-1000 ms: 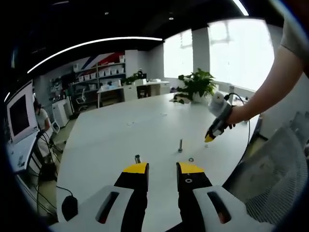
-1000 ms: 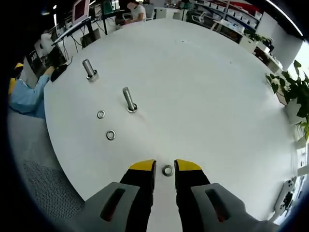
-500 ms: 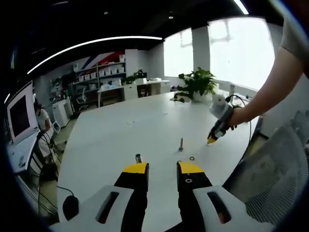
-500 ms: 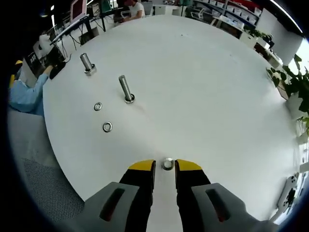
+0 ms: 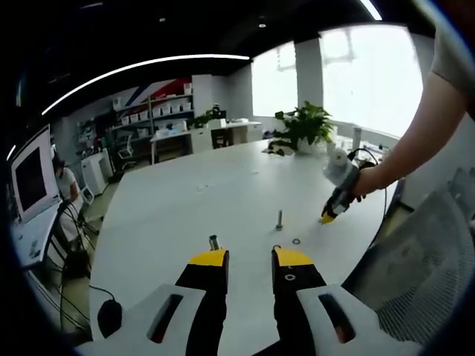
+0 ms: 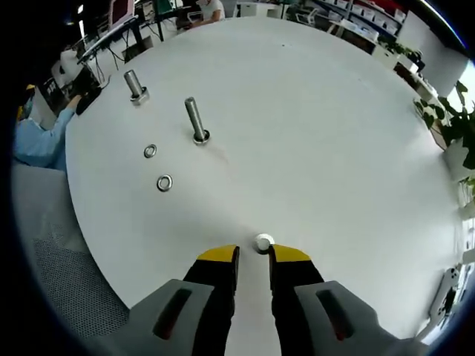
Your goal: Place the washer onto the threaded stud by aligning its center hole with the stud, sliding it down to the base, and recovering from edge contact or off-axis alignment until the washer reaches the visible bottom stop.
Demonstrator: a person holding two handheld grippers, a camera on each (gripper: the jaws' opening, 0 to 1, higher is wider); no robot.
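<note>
The right gripper (image 6: 253,256) hangs just above the counter (image 6: 334,133), jaws narrowly parted, empty. The washer (image 6: 263,242) lies flat just ahead of its tips. The upright stud (image 6: 196,120) stands well beyond, forward-left. The left gripper (image 5: 250,259) idles, narrowly parted.

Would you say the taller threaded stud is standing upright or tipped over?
Upright: the taller stud stands on its base on the white table.
</note>
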